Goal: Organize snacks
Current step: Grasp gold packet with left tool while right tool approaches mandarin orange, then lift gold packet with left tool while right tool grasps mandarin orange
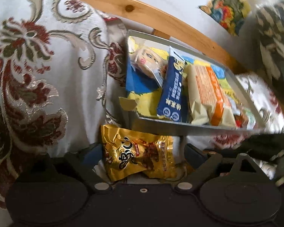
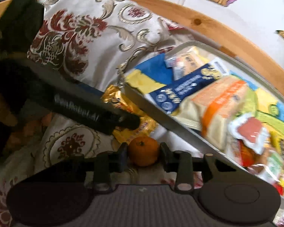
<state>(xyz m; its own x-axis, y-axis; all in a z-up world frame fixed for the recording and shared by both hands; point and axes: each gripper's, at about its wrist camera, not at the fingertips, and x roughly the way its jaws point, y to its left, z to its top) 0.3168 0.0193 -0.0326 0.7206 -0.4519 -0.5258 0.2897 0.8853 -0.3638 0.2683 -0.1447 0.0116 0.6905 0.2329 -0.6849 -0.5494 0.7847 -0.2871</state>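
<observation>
A gold snack packet (image 1: 138, 157) lies on the patterned cloth just in front of the tray's near rim. My left gripper (image 1: 143, 155) stands open around it; the left finger (image 1: 92, 154) touches its edge and the right finger stays apart. The grey tray (image 1: 179, 127) holds a blue packet (image 1: 173, 92), a cream and orange packet (image 1: 208, 94) and a small biscuit packet (image 1: 147, 60). In the right wrist view my right gripper (image 2: 143, 157) is shut on a small orange (image 2: 143, 151), next to the tray (image 2: 151, 109). The left gripper's dark finger (image 2: 126, 122) rests over the gold packet (image 2: 123, 102).
A floral cushion (image 1: 37, 66) lies to the left of the tray. A curved wooden frame (image 1: 161, 19) runs behind it, with colourful pictures (image 1: 229, 5) on the white wall. A dark sleeve (image 2: 19, 19) fills the upper left of the right wrist view.
</observation>
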